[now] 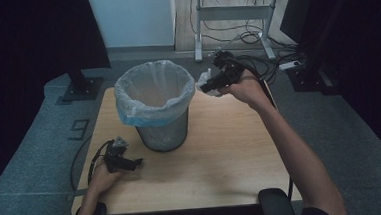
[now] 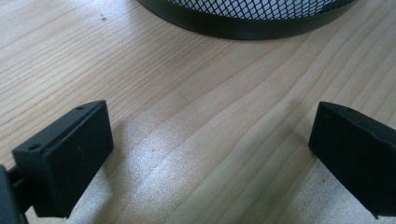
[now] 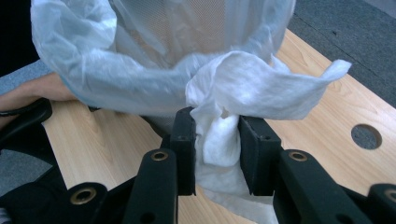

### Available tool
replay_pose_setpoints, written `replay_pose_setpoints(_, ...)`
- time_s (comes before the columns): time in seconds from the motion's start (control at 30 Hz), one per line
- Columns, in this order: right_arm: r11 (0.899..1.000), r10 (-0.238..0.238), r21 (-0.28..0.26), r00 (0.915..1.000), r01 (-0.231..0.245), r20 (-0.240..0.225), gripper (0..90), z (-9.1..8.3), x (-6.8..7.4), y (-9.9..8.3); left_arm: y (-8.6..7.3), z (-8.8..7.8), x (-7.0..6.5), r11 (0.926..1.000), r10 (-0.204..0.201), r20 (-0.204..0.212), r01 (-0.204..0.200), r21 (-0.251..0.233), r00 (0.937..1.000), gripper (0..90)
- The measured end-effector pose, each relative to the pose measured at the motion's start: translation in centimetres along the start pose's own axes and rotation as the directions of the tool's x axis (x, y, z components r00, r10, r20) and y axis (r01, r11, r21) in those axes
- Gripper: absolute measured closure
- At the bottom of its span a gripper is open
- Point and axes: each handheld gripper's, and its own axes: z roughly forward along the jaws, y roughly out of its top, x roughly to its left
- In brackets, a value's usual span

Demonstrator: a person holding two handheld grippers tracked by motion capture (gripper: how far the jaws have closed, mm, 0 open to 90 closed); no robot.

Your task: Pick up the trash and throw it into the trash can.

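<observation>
At the left, the left gripper point(image 1: 123, 160) rests low on the wooden surface point(image 1: 221, 155), just in front of the black mesh bin point(image 1: 162, 131). Its own view shows the jaws spread wide with bare wood between them and the bin's base rim close ahead. The bin carries a pale plastic liner point(image 1: 150, 92) folded over its rim. To the right, the right gripper point(image 1: 208, 82) is raised beside the rim, pinching a crumpled white tissue point(image 3: 233, 93); its view reveals a round hole point(image 3: 366, 136) in the surface. No writing is legible.
</observation>
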Motion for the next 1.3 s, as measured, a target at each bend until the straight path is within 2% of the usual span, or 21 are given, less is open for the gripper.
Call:
replay_pose_setpoints(0.37, 1.000, -0.028, 0.012, 0.9994, 0.028, -0.023, 68.6, 1.8, 1.1, 3.5, 0.0, 0.0, 0.0, 1.0000, 0.003, 0.002, -0.003, 0.000, 1.0000, 0.0)
replay_pose_setpoints(0.77, 0.997, -0.078, 0.026, 0.9965, 0.079, -0.032, 68.4, 5.5, 2.8, 7.1, 0.0, 0.0, 0.0, 1.0000, 0.003, 0.004, -0.003, -0.001, 1.0000, 0.0)
replay_pose_setpoints(1.17, 0.991, -0.118, 0.058, 0.9926, 0.120, -0.030, 67.3, 10.5, 3.9, 7.8, 0.1, 0.1, 0.0, 1.0000, 0.004, 0.004, -0.004, -0.001, 1.0000, 0.0)
replay_pose_setpoints(1.3, 0.989, -0.126, 0.069, 0.9914, 0.129, -0.034, 66.7, 11.3, 4.2, 7.8, 0.1, 0.1, 0.0, 1.0000, 0.004, 0.004, -0.004, -0.001, 1.0000, 0.0)
